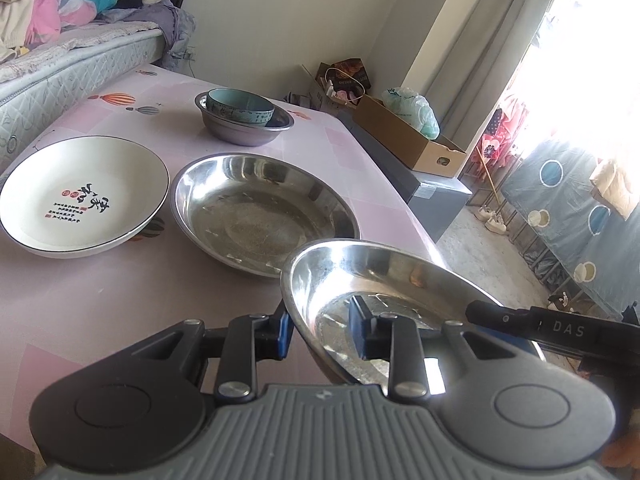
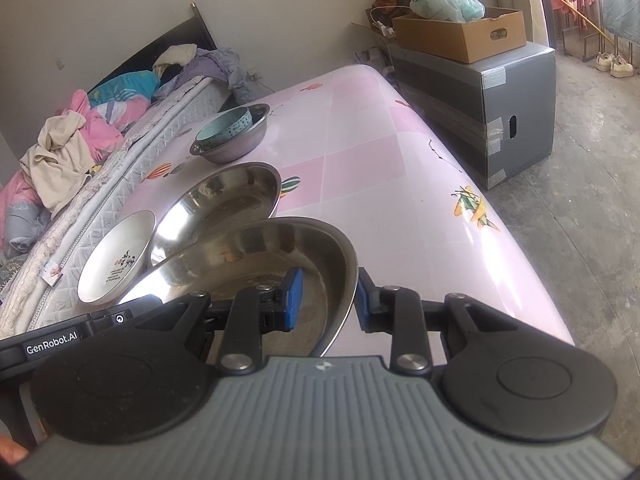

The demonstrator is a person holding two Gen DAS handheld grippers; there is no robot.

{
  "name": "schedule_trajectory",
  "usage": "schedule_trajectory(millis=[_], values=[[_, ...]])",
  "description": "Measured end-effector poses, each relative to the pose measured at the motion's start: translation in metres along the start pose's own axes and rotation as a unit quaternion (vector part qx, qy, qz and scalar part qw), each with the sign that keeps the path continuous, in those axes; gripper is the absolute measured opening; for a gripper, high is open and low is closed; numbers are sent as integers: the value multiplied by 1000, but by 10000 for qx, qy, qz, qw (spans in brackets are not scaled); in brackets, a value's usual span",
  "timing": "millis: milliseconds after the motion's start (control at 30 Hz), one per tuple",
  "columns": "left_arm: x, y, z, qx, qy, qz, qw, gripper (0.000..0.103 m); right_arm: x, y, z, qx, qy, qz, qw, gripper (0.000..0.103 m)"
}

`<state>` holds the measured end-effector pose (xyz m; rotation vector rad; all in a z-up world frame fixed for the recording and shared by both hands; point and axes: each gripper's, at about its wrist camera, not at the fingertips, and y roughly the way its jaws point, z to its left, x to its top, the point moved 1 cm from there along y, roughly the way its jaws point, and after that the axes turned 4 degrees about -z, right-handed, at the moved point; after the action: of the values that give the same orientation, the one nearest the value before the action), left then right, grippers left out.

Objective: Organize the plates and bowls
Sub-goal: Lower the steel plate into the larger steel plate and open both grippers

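A steel plate (image 1: 384,280) is held tilted above the pink table's (image 1: 120,300) near right part. My left gripper (image 1: 318,330) has its blue pads on either side of the plate's near left rim. My right gripper (image 2: 328,300) straddles the same plate's (image 2: 256,252) right rim. A second steel plate (image 1: 260,216) lies flat on the table behind it. A white plate with black writing (image 1: 80,196) lies to its left. A teal bowl (image 1: 240,106) sits inside a steel bowl (image 1: 244,128) at the far side.
A bed with heaped clothes (image 2: 80,128) runs along the table's left side. A grey box (image 2: 500,100) with a cardboard tray (image 2: 460,34) and a plastic bag stands beyond the table's far right corner. Bare floor (image 2: 592,200) lies to the right.
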<state>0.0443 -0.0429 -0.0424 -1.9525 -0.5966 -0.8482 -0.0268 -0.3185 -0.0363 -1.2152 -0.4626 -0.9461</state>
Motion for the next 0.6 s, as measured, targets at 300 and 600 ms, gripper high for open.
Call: schedule_trajectory(millis=[300,600], values=[[17,-4,11,25,-35,-119,9999,29,16,6,17,100,-37,-104,9999,27],[35,-1,28,123,-165,-151,9997,29,32,24,42,226,-144,-88,9996,27]])
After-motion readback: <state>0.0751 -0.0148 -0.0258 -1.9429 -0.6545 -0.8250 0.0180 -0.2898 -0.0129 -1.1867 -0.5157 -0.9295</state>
